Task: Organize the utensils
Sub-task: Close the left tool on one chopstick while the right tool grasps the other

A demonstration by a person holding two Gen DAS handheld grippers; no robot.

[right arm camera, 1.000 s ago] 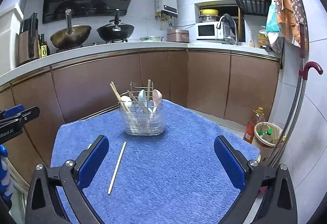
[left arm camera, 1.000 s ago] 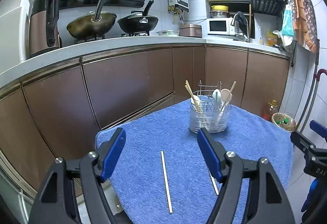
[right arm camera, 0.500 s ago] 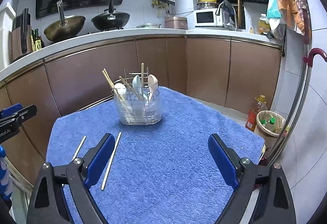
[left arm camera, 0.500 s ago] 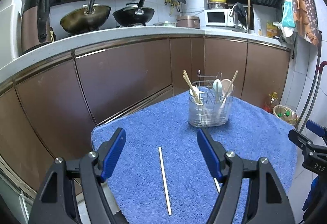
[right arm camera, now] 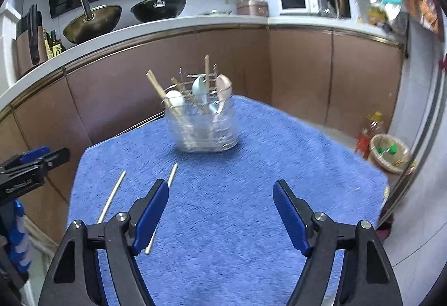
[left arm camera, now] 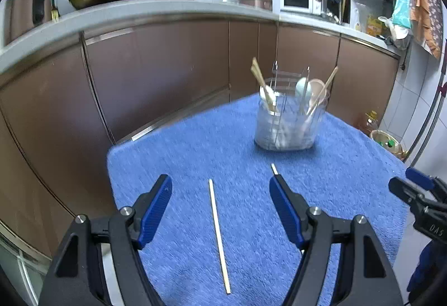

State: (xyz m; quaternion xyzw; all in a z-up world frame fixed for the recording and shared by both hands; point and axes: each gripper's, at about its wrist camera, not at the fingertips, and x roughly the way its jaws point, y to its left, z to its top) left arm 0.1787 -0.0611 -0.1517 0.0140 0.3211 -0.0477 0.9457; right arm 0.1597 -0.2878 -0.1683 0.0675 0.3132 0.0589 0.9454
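Note:
Two pale wooden chopsticks lie on the blue towel [left arm camera: 195, 144]. One chopstick [left arm camera: 219, 236] lies between my left gripper's [left arm camera: 220, 194] open fingers, below them. The second chopstick [left arm camera: 274, 168] is mostly hidden behind the right finger. In the right wrist view both chopsticks show: one [right arm camera: 111, 195] at the left, one [right arm camera: 171, 179] running under the left finger of my open, empty right gripper [right arm camera: 220, 194]. A clear utensil holder [left arm camera: 287, 121] with spoons and chopsticks stands at the far side; it also shows in the right wrist view [right arm camera: 205, 124].
Brown kitchen cabinets [left arm camera: 167, 68] stand close behind the towel-covered table. Woks [right arm camera: 92, 24] and a microwave [right arm camera: 296, 3] sit on the counter. A basket [right arm camera: 391, 149] and an oil bottle [right arm camera: 368, 133] stand on the floor at the right. The towel's left edge [left arm camera: 111, 180] drops off.
Both grippers have moved forward and lower toward the towel. The right gripper's view has shifted so the chopsticks lie nearer its left finger. Both stay open.

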